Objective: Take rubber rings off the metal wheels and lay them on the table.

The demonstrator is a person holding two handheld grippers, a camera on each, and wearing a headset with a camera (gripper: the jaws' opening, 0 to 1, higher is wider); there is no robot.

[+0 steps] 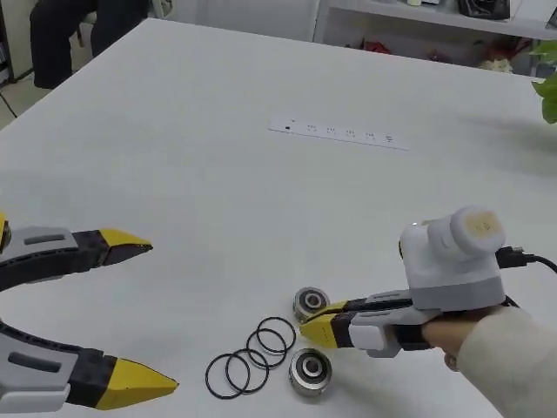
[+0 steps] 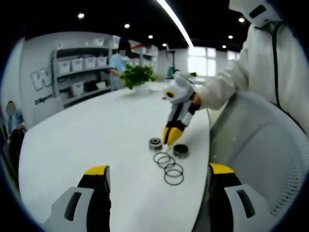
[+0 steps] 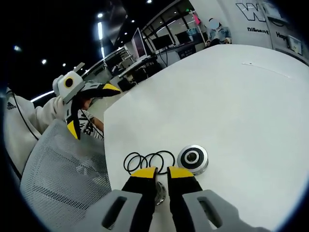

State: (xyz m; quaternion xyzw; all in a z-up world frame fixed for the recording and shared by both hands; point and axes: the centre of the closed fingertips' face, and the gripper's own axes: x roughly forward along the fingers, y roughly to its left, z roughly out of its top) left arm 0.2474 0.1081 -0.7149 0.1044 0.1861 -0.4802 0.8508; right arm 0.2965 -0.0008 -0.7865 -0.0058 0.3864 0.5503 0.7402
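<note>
Closest in the head view, the left gripper (image 1: pixel 139 309) hangs over the near edge of a plain white table (image 1: pixel 261 200). Its yellow-tipped jaws are spread wide with nothing between them. To its right, the right gripper (image 1: pixel 306 329) comes in low from a white sleeve (image 1: pixel 513 357). Its jaws are drawn almost together with a thin slit left between them, and nothing shows pinched at the tips.

Two metal wheels lie flat on the tabletop. The nearer wheel (image 1: pixel 310 369) sits just beside the right gripper's tips on the person's side, and the farther wheel (image 1: pixel 311 302) sits just beyond them, so the tips are between the two. In the right gripper view the nearer wheel is mostly hidden behind the jaws. Four black rubber rings (image 1: pixel 235 373) lie loose on the table in an overlapping chain, just left of the wheels and ahead of the right gripper.

Further up the table lies one white power strip (image 1: pixel 338 133), well apart from the rest. In the right gripper view a white mesh chair (image 3: pixel 63 183) stands at the table's edge. Beyond the table, the left gripper view shows wall shelves (image 2: pixel 79 72) holding white bins, a leafy green plant (image 2: pixel 137 75), a person by the shelves, and a long ceiling light strip (image 2: pixel 174 21) among round spotlights.
</note>
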